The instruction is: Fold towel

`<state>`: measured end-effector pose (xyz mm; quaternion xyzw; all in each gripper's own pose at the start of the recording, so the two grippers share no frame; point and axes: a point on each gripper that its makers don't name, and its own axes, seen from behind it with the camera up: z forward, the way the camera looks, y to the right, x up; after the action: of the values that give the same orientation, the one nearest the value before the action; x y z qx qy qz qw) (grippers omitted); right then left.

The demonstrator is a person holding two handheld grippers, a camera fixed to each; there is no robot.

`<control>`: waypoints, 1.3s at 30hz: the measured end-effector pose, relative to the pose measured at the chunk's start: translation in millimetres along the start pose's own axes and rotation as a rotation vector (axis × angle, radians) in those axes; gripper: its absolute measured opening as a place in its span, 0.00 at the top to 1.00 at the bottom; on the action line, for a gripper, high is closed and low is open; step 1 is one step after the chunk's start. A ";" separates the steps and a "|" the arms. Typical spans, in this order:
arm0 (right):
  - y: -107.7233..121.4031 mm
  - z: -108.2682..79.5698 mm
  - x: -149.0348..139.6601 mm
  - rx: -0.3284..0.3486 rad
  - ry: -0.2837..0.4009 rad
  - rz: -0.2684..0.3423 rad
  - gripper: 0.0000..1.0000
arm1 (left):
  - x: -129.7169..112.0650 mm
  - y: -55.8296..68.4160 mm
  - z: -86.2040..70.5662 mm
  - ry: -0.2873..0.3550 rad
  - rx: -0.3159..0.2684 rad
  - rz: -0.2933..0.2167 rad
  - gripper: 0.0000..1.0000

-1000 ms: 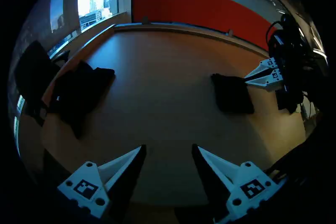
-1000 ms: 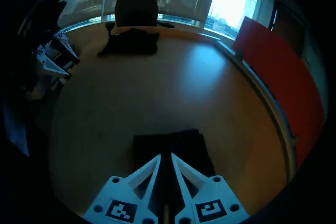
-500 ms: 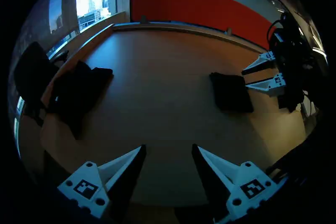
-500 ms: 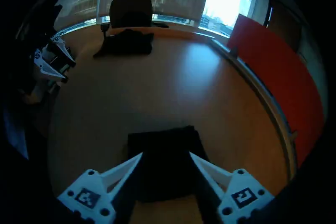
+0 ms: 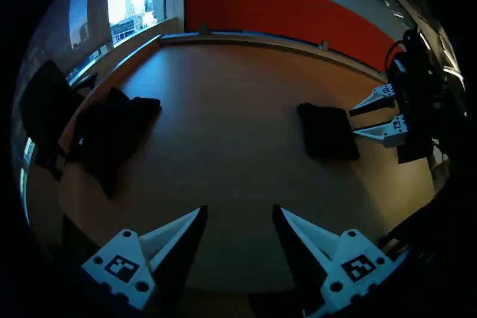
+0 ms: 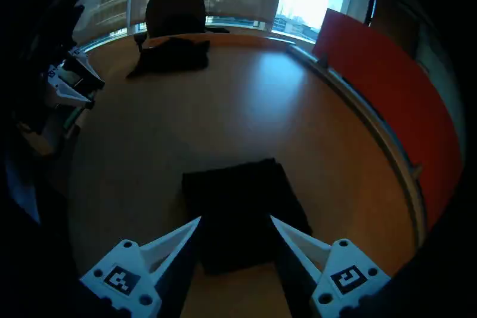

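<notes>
A dark towel (image 6: 241, 210) lies folded flat as a small rectangle on the wooden table (image 6: 238, 109). My right gripper (image 6: 235, 225) is open just behind the towel's near edge, its fingertips apart over the cloth and holding nothing. In the left gripper view the same towel (image 5: 327, 132) lies at the right, with the right gripper (image 5: 353, 122) open beside it. My left gripper (image 5: 237, 213) hovers open over bare table, far from the towel. In the right gripper view the left gripper (image 6: 92, 94) shows at the far left.
A heap of dark cloth (image 5: 110, 130) lies at the table's far edge near a black office chair (image 6: 173, 12). A red partition (image 5: 280, 11) runs along one long side of the table. Windows stand behind the chair.
My right gripper was shut on the towel's edge a second ago. It has opened, let the towel go and drawn back a little. The left gripper has stayed still.
</notes>
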<state>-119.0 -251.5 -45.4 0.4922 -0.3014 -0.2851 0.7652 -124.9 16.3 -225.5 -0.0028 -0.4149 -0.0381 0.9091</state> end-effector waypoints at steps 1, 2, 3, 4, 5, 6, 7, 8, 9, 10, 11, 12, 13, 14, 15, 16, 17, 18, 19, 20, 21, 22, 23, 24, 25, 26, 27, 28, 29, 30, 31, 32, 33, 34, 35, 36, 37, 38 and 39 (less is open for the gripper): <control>-0.6 -0.6 -2.9 -0.002 -0.003 0.004 0.30 | 0.1 0.2 -0.1 0.000 0.000 0.001 0.20; -1.2 -1.2 -5.7 -0.004 -0.007 0.009 0.30 | 0.2 0.4 -0.1 0.000 -0.001 0.002 0.20; -1.9 -1.9 -8.9 -0.006 -0.011 0.014 0.30 | 0.2 0.6 -0.2 0.000 -0.001 0.003 0.20; -2.5 -2.5 -11.8 -0.008 -0.014 0.019 0.30 | 0.1 0.7 -0.2 0.000 -0.002 0.004 0.20; -3.1 -3.1 -14.6 -0.010 -0.018 0.024 0.30 | 0.0 0.9 -0.2 0.000 -0.002 0.005 0.20; -3.8 -3.8 -17.6 -0.011 -0.022 0.029 0.30 | 0.0 0.9 -0.2 -0.001 -0.002 0.006 0.20; -4.5 -4.3 -20.1 -0.012 -0.025 0.035 0.30 | 0.0 0.9 -0.2 -0.001 -0.002 0.007 0.20; -5.2 -4.8 -22.7 -0.013 -0.028 0.040 0.30 | -0.1 1.0 -0.2 -0.001 -0.002 0.008 0.20; -5.8 -5.4 -25.3 -0.015 -0.030 0.046 0.30 | 0.0 0.9 -0.1 -0.002 -0.003 0.009 0.20; -6.2 -5.8 -27.3 -0.017 -0.032 0.050 0.31 | 0.1 0.9 -0.1 -0.002 -0.003 0.010 0.20; -6.6 -6.2 -29.4 -0.020 -0.034 0.055 0.31 | 0.3 0.9 0.0 -0.002 -0.003 0.011 0.20; -7.2 -6.4 -31.5 -0.022 -0.036 0.059 0.31 | 0.5 0.8 0.0 -0.002 -0.004 0.013 0.20; -7.9 -6.5 -33.1 -0.023 -0.038 0.062 0.31 | 0.6 0.6 0.0 -0.002 -0.004 0.014 0.20; -8.5 -6.6 -34.7 -0.024 -0.040 0.065 0.31 | 0.8 0.5 0.0 -0.002 -0.003 0.016 0.20; -9.3 -6.6 -36.5 -0.025 -0.042 0.068 0.30 | 1.0 0.5 0.0 -0.002 -0.004 0.017 0.20; -10.1 -6.4 -37.9 -0.025 -0.044 0.071 0.30 | 1.1 0.5 0.0 -0.002 -0.004 0.018 0.20; -10.9 -6.3 -39.4 -0.026 -0.046 0.073 0.30 | 1.2 0.6 0.1 -0.002 -0.004 0.018 0.20; -11.9 -6.2 -41.3 -0.026 -0.048 0.076 0.30 | 1.2 0.6 0.0 -0.002 -0.005 0.018 0.20; -12.9 -6.0 -43.2 -0.026 -0.050 0.079 0.30 | 1.3 0.7 0.0 -0.002 -0.005 0.019 0.20; -13.9 -5.9 -45.1 -0.027 -0.053 0.081 0.30 | 1.4 0.7 -0.1 -0.002 -0.006 0.019 0.20; -15.1 -5.7 -47.5 -0.027 -0.056 0.085 0.30 | 1.3 0.6 -0.2 -0.002 -0.006 0.019 0.20; -16.1 -5.5 -49.7 -0.028 -0.059 0.088 0.31 | 1.2 0.5 -0.2 -0.002 -0.007 0.020 0.20; -17.1 -5.3 -51.9 -0.028 -0.062 0.092 0.31 | 1.1 0.4 -0.3 -0.002 -0.007 0.021 0.20; -18.0 -4.8 -54.8 -0.031 -0.066 0.098 0.31 | 0.9 0.4 -0.4 -0.002 -0.007 0.022 0.20; -18.5 -4.2 -57.8 -0.034 -0.071 0.103 0.31 | 0.6 0.4 -0.5 -0.003 -0.007 0.023 0.20; -19.0 -3.6 -60.7 -0.037 -0.075 0.109 0.31 | 0.3 0.4 -0.7 -0.003 -0.007 0.024 0.20; -19.8 -2.9 -63.9 -0.040 -0.080 0.117 0.31 | 0.1 0.5 -0.8 -0.004 -0.008 0.024 0.20; -20.8 -2.3 -66.6 -0.041 -0.084 0.124 0.31 | -0.1 0.6 -0.9 -0.004 -0.008 0.025 0.20; -21.8 -1.8 -69.2 -0.042 -0.088 0.131 0.31 | -0.3 0.6 -1.0 -0.005 -0.008 0.026 0.20; -23.1 -1.3 -71.8 -0.042 -0.091 0.137 0.32 | -0.4 0.6 -1.0 -0.005 -0.008 0.026 0.20; -24.4 -0.9 -73.6 -0.042 -0.094 0.141 0.33 | -0.5 0.5 -1.0 -0.005 -0.009 0.026 0.20; -25.6 -0.5 -75.5 -0.041 -0.096 0.146 0.34 | -0.6 0.4 -1.0 -0.005 -0.009 0.027 0.20; -26.9 -0.1 -77.2 -0.040 -0.099 0.150 0.34 | -0.7 0.3 -1.1 -0.005 -0.009 0.027 0.20; -27.8 0.3 -78.3 -0.040 -0.101 0.152 0.35 | -0.9 0.2 -1.1 -0.005 -0.008 0.027 0.20; -28.7 0.7 -79.4 -0.040 -0.103 0.154 0.35 | -1.0 0.1 -1.2 -0.005 -0.008 0.027 0.20; -29.4 1.1 -80.4 -0.041 -0.105 0.158 0.37 | -1.3 0.2 -1.2 -0.005 -0.008 0.027 0.20; -29.8 1.5 -81.1 -0.042 -0.106 0.162 0.38 | -1.6 0.4 -1.2 -0.005 -0.009 0.027 0.20; -30.1 1.9 -81.8 -0.044 -0.107 0.167 0.41 | -2.0 0.6 -1.3 -0.006 -0.009 0.027 0.20; -30.4 2.5 -82.4 -0.045 -0.108 0.174 0.43 | -2.4 0.9 -1.3 -0.006 -0.010 0.026 0.20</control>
<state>-179.2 -203.2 -87.5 0.4308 -0.3771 -0.2503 0.7807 -125.4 17.3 -228.1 -0.0127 -0.4174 -0.0282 0.9082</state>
